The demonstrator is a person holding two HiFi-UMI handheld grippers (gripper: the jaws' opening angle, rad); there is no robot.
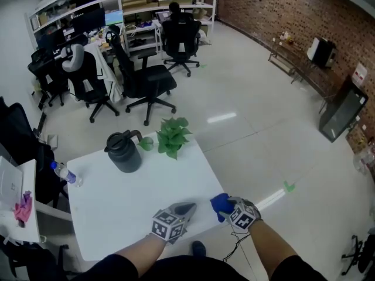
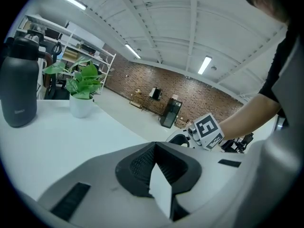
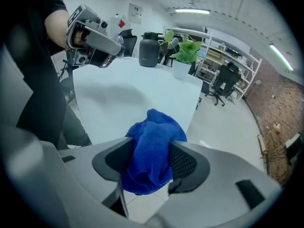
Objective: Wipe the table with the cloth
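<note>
Right gripper (image 3: 148, 164) pinches the blue cloth (image 3: 154, 137) at the table (image 1: 129, 198) edge. Left gripper (image 2: 154, 167) jaws pressed together, empty.

No readable text; logo on jug (image 2: 19, 80) illegible.

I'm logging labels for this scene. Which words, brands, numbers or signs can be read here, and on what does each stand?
Nothing here can be read.
Dark jug: small pale mark low on its side, too blurred.
Wall sign: white and red, too small.
Paper on the wall: too blurred.
Water bottle: nothing legible.
Blue cloth: no print shows.
</note>
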